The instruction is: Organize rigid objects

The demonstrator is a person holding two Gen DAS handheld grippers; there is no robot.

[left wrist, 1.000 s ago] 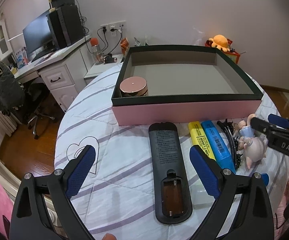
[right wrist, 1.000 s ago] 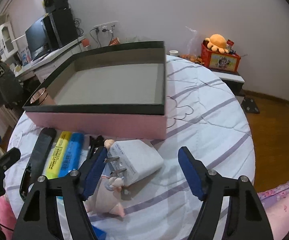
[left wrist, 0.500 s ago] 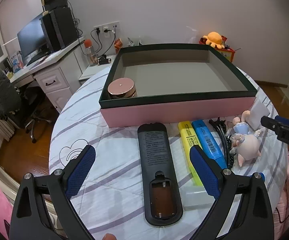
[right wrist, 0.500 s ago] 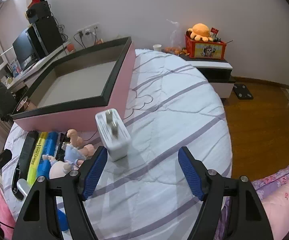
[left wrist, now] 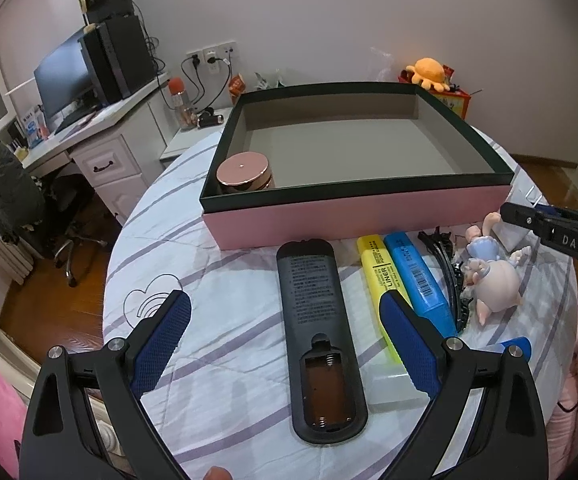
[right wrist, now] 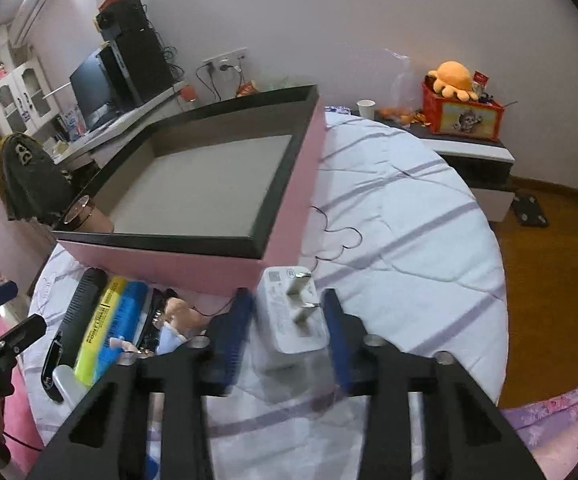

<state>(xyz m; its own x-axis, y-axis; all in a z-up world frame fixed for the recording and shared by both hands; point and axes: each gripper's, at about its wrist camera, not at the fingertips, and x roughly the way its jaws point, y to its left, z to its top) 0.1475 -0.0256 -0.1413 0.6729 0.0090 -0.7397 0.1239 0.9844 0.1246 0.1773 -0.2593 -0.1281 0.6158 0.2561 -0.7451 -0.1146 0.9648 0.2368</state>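
Note:
A white plug charger [right wrist: 293,320] stands on the striped bedspread beside the pink box's corner, prongs facing me. My right gripper [right wrist: 289,314] is closing on it, with the charger between its jaws and both blue pads against its sides. My left gripper [left wrist: 285,300] hangs open above a black remote [left wrist: 313,304] that lies with its battery bay bare. To the remote's right lie a yellow highlighter [left wrist: 377,268], a blue highlighter [left wrist: 413,272], black hair clips [left wrist: 447,268] and a pig figurine [left wrist: 493,276]. The pink box [left wrist: 353,216] holds a rose-gold jar [left wrist: 243,174] in its near left corner.
A clear plastic piece [left wrist: 393,388] and a blue cap [left wrist: 513,346] lie near the highlighters. The round bed ends close behind the objects, with wood floor [right wrist: 549,280] to the right. A desk with a monitor [left wrist: 61,80] stands at left, a low cabinet with a red tin [right wrist: 465,116] at back.
The right gripper's jaws have come together around the white charger, which stood free between wide-open fingers before. The left gripper stays open over the remote.

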